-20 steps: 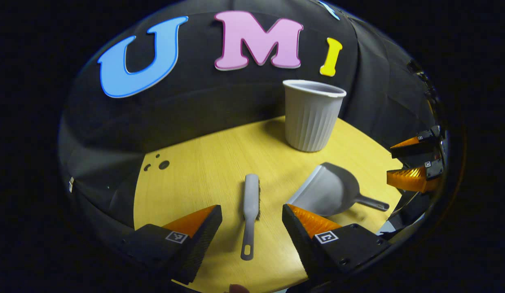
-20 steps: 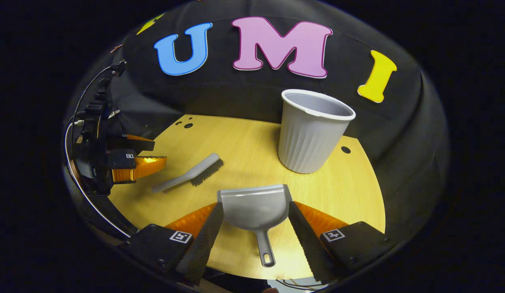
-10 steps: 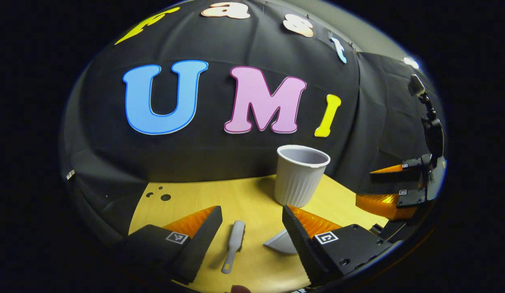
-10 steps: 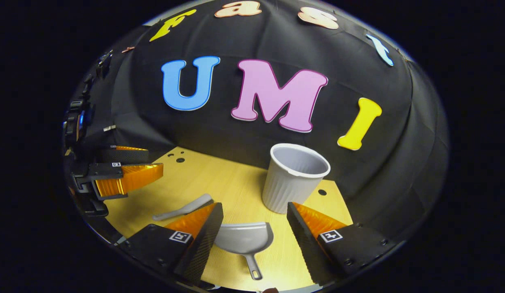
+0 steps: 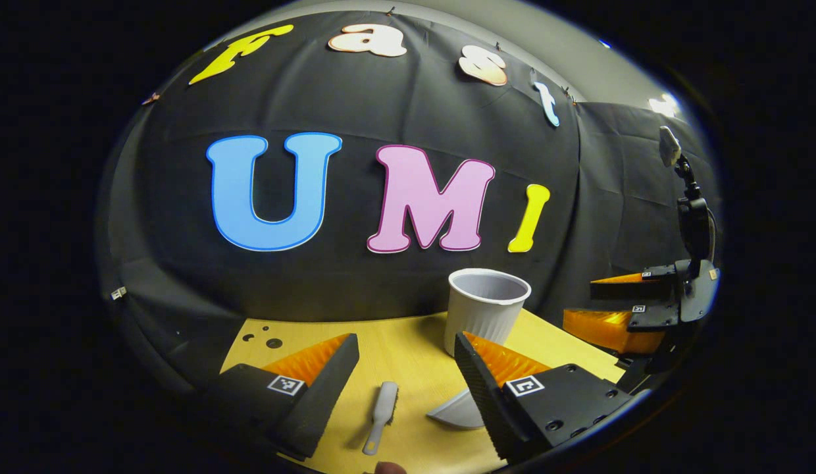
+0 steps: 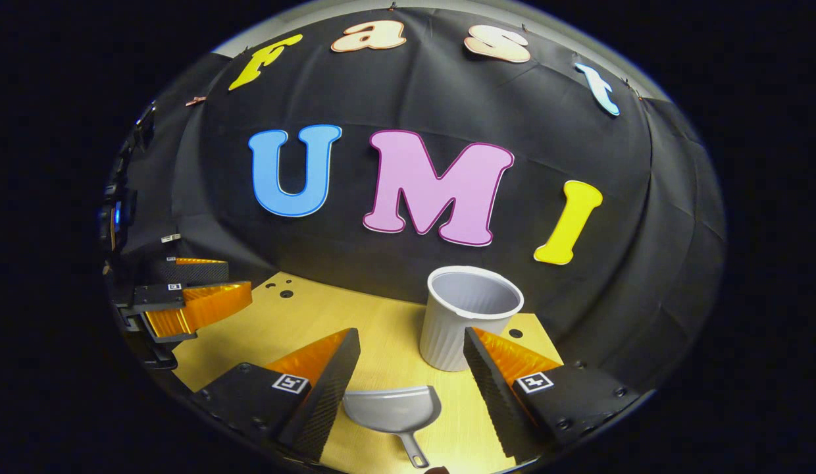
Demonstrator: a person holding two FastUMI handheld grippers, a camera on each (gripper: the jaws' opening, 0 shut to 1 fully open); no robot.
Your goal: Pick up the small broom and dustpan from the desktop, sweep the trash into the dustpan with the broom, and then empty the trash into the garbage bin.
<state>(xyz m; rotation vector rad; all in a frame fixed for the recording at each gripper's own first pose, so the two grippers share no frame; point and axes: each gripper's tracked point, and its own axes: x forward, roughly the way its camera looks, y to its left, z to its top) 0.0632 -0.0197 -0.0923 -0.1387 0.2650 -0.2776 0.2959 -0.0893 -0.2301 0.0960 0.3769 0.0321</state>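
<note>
both views tilted up; broom (image 5: 380, 416) between spread left fingers (image 5: 316, 388), dustpan (image 6: 393, 411) between spread right fingers (image 6: 322, 385).

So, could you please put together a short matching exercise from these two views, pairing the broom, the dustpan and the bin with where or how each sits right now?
Things:
1. small broom
2. dustpan
3. garbage bin

States:
A. stands upright at the back of the desktop, open mouth up
B. lies flat between the open fingers of the left gripper, untouched
C. lies flat between the open fingers of the right gripper, handle toward the camera

Pairs: 1-B, 2-C, 3-A
</note>
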